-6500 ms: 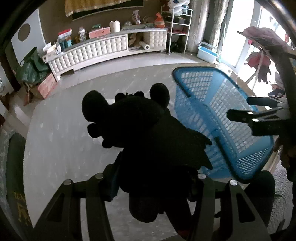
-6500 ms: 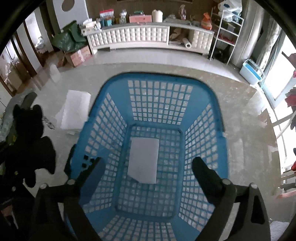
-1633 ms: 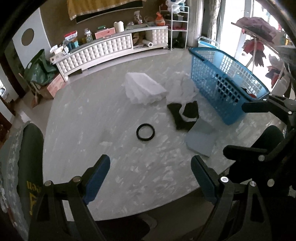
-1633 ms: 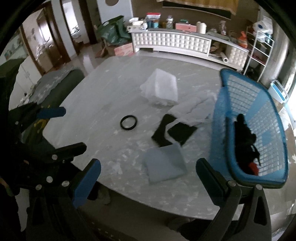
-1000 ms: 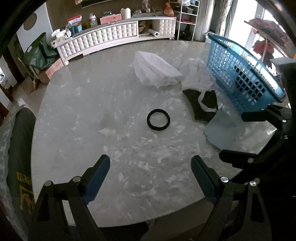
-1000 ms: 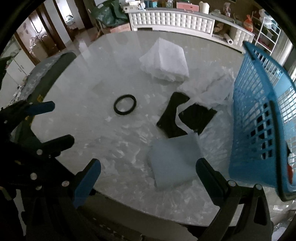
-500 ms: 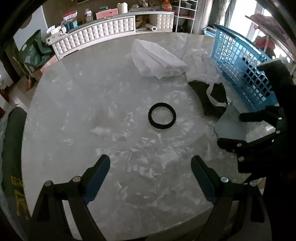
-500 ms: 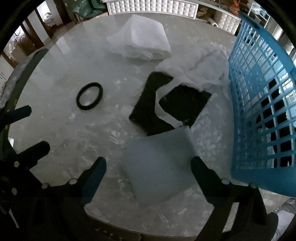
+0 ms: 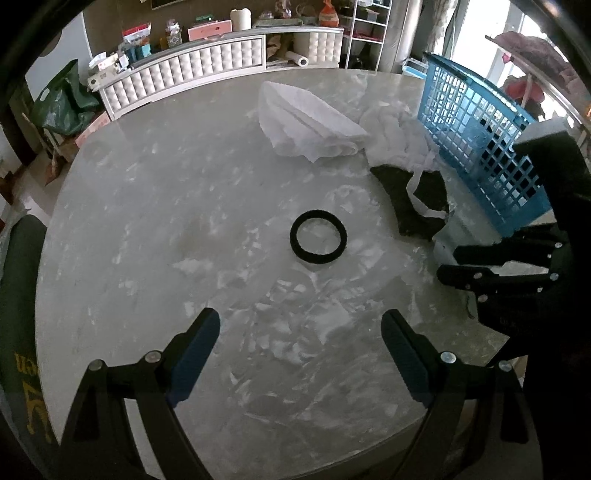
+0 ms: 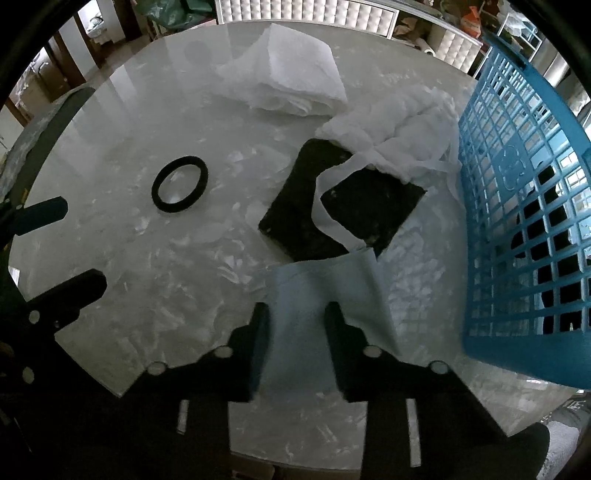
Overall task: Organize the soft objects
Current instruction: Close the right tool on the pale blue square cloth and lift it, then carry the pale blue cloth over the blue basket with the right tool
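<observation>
Right tongs (image 10: 297, 317) have narrowed onto the pale blue cloth (image 10: 325, 284); left tongs (image 9: 301, 332) remain wide.

White tufted sideboard (image 9: 192, 70), bright window (image 9: 532, 22)

Left wrist view looks down from above the table (image 9: 147, 206) edge, facing the sideboard at 12 o'clock. Right wrist view sits lower, nearer. Both share the black ring (image 9: 318, 242) (image 10: 180, 184) and blue basket (image 9: 480, 140) (image 10: 517, 206).
</observation>
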Demonstrator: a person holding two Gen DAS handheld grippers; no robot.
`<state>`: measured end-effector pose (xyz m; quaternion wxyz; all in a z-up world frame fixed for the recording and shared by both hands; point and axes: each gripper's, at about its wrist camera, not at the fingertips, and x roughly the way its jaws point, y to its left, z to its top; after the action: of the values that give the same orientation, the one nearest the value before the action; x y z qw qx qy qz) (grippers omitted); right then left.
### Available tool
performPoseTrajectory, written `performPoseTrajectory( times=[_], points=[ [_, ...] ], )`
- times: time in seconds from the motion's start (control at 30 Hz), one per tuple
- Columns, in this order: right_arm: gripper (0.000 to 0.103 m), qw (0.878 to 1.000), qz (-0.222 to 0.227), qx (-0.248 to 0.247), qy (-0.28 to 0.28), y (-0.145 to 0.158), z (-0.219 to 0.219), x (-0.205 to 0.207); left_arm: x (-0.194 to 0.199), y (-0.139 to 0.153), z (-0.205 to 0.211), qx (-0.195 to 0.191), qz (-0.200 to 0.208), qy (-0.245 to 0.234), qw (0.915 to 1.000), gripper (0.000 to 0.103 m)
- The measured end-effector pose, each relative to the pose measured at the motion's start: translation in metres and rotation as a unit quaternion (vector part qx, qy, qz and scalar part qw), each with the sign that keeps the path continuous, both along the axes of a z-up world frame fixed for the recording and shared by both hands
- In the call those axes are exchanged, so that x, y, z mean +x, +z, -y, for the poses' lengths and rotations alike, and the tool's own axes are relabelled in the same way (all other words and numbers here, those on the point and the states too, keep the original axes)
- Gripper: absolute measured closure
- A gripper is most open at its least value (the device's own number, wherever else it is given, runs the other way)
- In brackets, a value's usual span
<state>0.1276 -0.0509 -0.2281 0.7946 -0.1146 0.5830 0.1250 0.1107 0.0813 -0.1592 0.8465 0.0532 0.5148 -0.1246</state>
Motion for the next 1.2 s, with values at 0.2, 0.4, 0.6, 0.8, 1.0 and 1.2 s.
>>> performPoseTrajectory(
  times=[0.2, 0.4, 0.6, 0.8, 1.0, 1.2],
  points=[
    [0.097, 1.000, -0.003, 0.028, -0.002, 0.007, 0.005, -0.008, 0.000, 0.006, -0.006, -0.006, 0.002, 0.008, 1.0000, 0.015],
    [0.098, 0.998, -0.009, 0.061, -0.003, 0.018, 0.022, -0.010, -0.002, 0.015, -0.014, -0.018, 0.013, 0.012, 0.9997, 0.015],
    [0.098, 0.996, 0.004, 0.089, 0.000, 0.040, 0.030, -0.025, -0.002, 0.017, -0.011, -0.029, 0.012, 0.008, 0.9995, 0.015],
    [0.098, 0.993, 0.015, 0.118, 0.007, 0.069, 0.053, -0.020, 0.004, 0.018, -0.001, -0.020, 0.014, -0.001, 0.9997, 0.015],
    [0.098, 0.989, 0.036, 0.144, 0.016, 0.099, 0.067, -0.019, 0.020, 0.016, 0.003, -0.011, -0.014, 0.006, 0.9998, 0.015],
    [0.098, 0.985, 0.066, 0.162, 0.015, 0.141, 0.083, -0.014, 0.031, 0.015, 0.006, -0.007, -0.011, 0.007, 0.9999, 0.015]
  ],
)
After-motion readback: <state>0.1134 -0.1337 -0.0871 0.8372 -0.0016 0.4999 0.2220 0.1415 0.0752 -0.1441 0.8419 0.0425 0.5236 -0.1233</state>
